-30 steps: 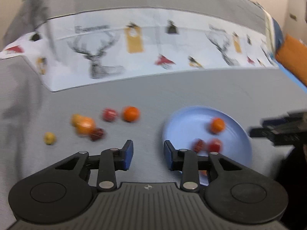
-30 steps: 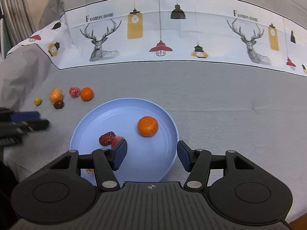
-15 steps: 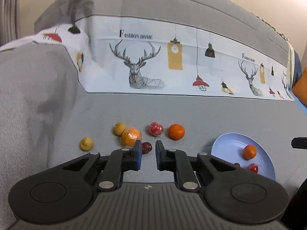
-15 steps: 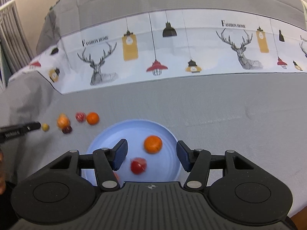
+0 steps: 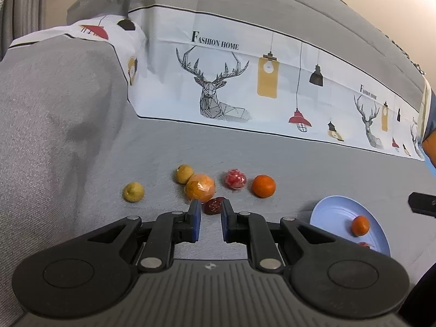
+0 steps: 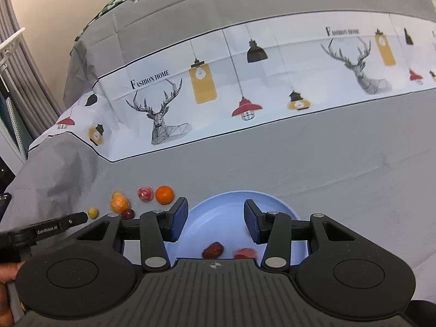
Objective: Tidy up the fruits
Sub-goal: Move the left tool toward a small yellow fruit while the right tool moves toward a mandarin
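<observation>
1. A grey cloth [image 5: 272,158] covers the whole work surface, and a white printed band [image 5: 245,76] with deer, hanging lamps and the words "FASHION HOME" runs across it behind the fruit.
2. The left gripper [image 5: 209,222] points down at the loose fruit; its jaws are drawn in to a narrow gap with nothing pressed between the blue pads, so it is closed and empty.
3. The right gripper [image 6: 215,220] hangs above the blue plate [image 6: 218,212]; its jaws are closing with only bare plate seen between them, and the pads touch no fruit.
4. The blue plate lies on the grey cloth to the right of the loose fruit and well apart from it. In the left wrist view it holds an orange mandarin [image 5: 360,225] and a red piece partly hidden by the gripper body; in the right wrist view a dark red date [image 6: 213,250] and a blurred red fruit [image 6: 245,253] lie on its near part.
5. A wrapped orange fruit [image 5: 200,187] sits on the cloth, touching a yellow fruit [image 5: 184,173] behind it.
6. A bare mandarin [image 5: 263,186] lies at the right end of the group, just beside a red wrapped ball [image 5: 235,179].
7. A 2nd yellow fruit [image 5: 133,191] lies alone at the left.
8. A dark red date [image 5: 214,205] lies just beyond the left gripper's tips, in line with the gap.
</observation>
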`<state>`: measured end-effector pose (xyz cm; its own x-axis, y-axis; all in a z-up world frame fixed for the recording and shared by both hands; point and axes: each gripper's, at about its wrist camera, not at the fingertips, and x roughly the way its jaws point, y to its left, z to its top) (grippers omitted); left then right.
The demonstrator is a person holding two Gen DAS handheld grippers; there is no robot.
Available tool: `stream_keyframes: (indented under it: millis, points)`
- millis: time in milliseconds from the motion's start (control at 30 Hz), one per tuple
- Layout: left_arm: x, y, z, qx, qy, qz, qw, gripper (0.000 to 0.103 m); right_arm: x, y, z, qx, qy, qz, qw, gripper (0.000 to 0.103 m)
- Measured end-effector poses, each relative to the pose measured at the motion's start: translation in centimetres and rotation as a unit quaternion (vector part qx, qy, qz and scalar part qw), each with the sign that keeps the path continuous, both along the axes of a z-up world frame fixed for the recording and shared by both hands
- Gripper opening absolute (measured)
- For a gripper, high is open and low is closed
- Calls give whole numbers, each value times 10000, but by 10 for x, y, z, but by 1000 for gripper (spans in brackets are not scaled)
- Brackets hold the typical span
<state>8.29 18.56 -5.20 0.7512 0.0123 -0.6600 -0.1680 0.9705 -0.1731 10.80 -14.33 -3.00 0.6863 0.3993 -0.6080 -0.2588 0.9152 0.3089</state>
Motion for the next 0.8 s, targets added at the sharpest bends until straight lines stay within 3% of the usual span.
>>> stream_keyframes:
  millis: [167,333,800]
  points:
    - [-1,4,-1,-83,7,64,9999,16,9,13,-11,69,141,159,9998,44]
    - [3,7,-3,-28,0,214,9998,16,17,27,-17,-26,208,447,9988,28]
    - [23,19,-14,674,151,1054,9920,16,82,110,-43,-722,-82,1506,9859,28]
